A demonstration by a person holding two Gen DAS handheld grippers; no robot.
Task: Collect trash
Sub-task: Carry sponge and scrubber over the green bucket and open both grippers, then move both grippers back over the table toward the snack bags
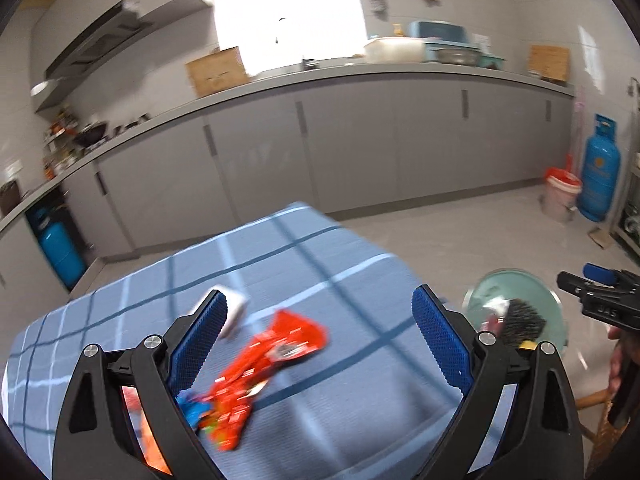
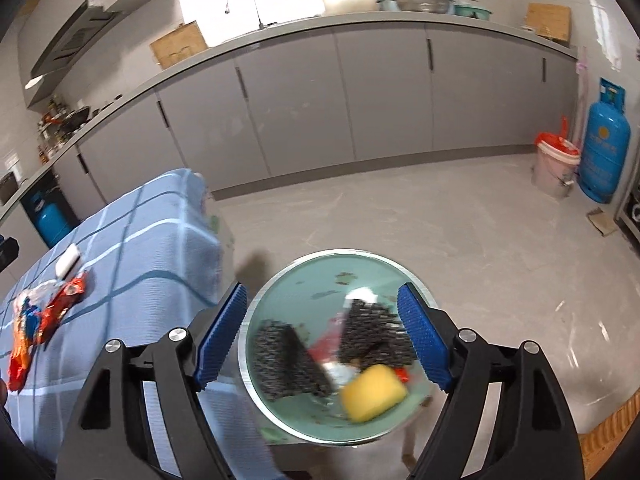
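Over tablecloth (image 1: 340, 264), left gripper (image 1: 320, 332) wide, empty

Each hand-held gripper, the left (image 1: 320, 320) and the right (image 2: 322, 316), has two glossy black plastic arms with triangular cut-outs and round silver screw heads at the joints. The fingers (image 1: 438, 340) carry bright blue pads (image 2: 420, 336) with a fine dimpled grid texture.

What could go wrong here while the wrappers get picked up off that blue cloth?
The red wrapper is thin and lies flat, so the open left gripper may pinch the cloth with it. The bowl already holds scrubbers and a sponge and sits beside the table, so a dropped wrapper could miss it.
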